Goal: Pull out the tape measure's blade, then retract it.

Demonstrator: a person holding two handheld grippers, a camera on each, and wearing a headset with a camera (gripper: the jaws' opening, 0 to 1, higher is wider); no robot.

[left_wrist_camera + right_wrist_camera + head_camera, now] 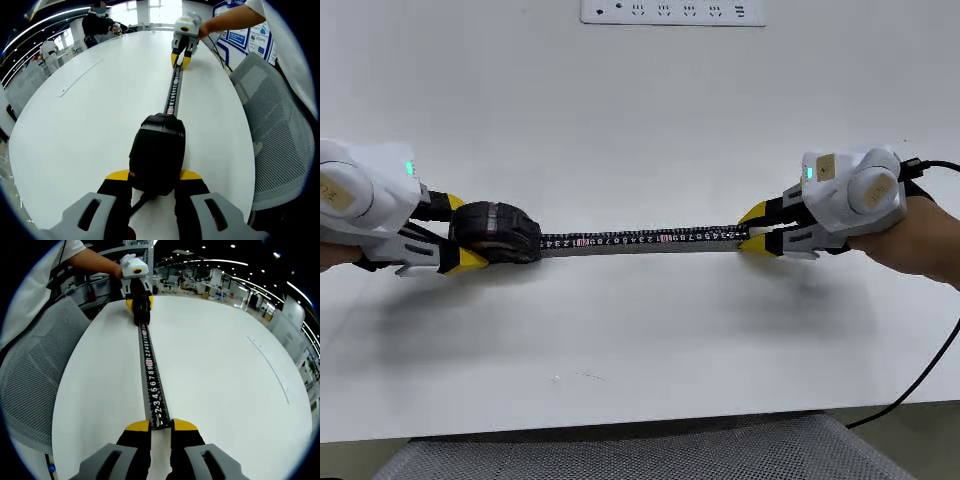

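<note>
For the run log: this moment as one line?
left hand-held gripper: shut on tape measure | right hand-held gripper: shut on blade end | blade: pulled out

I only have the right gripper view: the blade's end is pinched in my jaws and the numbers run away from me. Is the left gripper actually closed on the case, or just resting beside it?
Observer: Closed on it. In the left gripper view the black case sits between the yellow jaw tips of the left gripper, one tip on each side.
Operator: Anything behind my right gripper that could snag?
Observer: In the head view a black cable leaves the back of the right gripper and drops past the near edge of the table.
Operator: And beyond the blade?
Observer: A white power strip lies at the table's far edge, well apart from the blade.
</note>
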